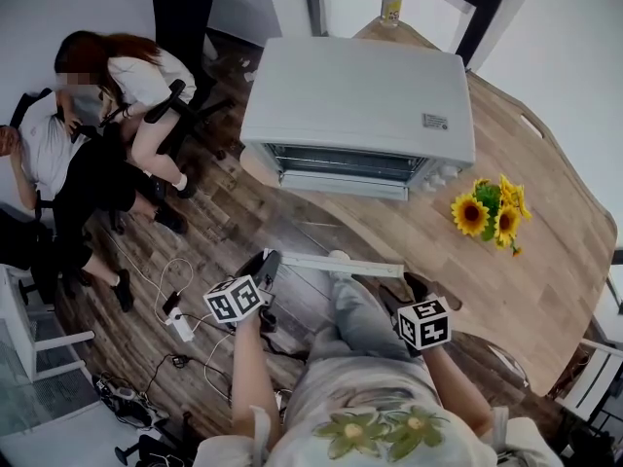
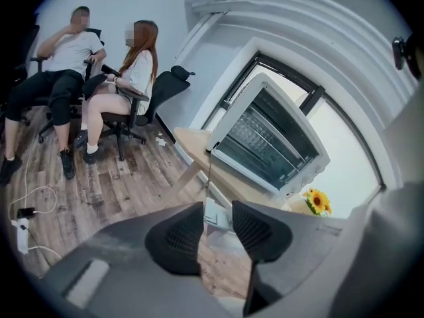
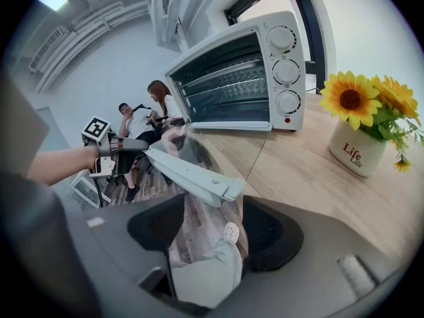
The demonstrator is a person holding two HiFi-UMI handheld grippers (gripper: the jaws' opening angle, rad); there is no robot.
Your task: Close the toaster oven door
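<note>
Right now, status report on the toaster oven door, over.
Left tool around door handle, left end, grip unclear. Right tool open at its right end. Toaster oven door open. Sunflower pot off to the side, not in the way.

The head camera looks steeply down from above the person's lap onto the top of the toaster oven (image 1: 355, 100) and the wooden table (image 1: 545, 270). The camera on the left gripper (image 2: 217, 222) sits low off the table's edge, tilted, and faces the oven's open front from farther back. The camera on the right gripper (image 3: 202, 229) sits low over the table, nearer that same front. All three views share the oven and the sunflowers (image 1: 492, 212). The right gripper view also takes in the left gripper.
</note>
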